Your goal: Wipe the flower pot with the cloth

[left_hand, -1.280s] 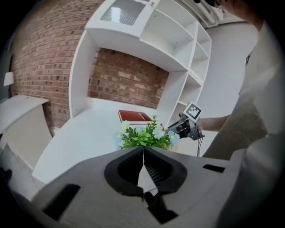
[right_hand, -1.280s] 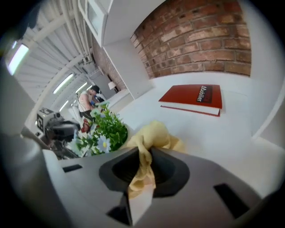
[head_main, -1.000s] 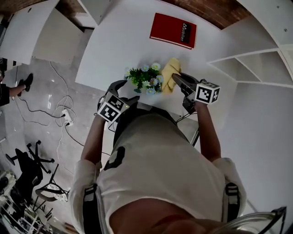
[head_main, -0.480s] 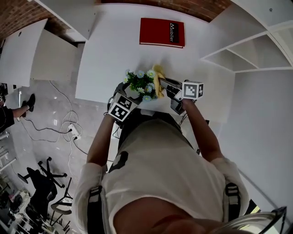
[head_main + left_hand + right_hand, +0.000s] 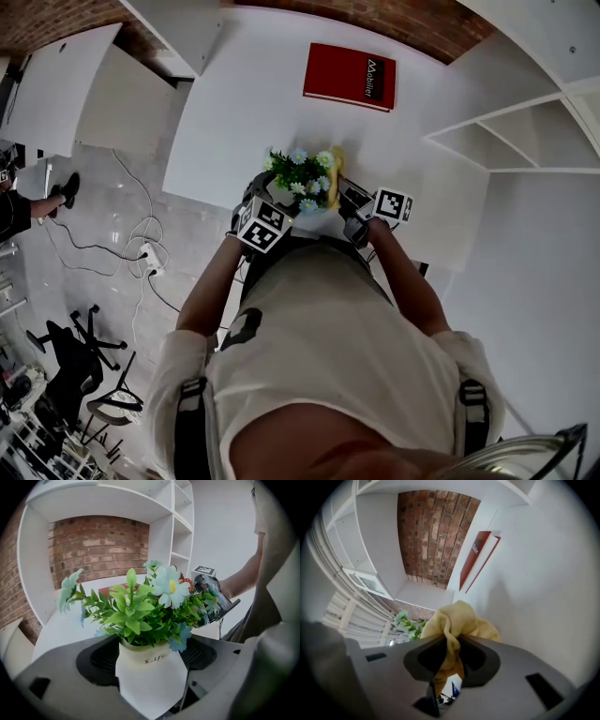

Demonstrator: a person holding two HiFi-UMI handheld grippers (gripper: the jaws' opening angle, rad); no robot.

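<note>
Head view has the flower pot (image 5: 150, 681) upright at the near edge of the white surface (image 5: 244, 112), between both hands. The left gripper (image 5: 267, 200) straddles it, its jaws just spread wide around the pot and not visibly squeezing. The right gripper (image 5: 451, 654) pinches the yellow cloth (image 5: 457, 620) just beside the pot's right flank, so I'd expect wiping to start there.
</note>
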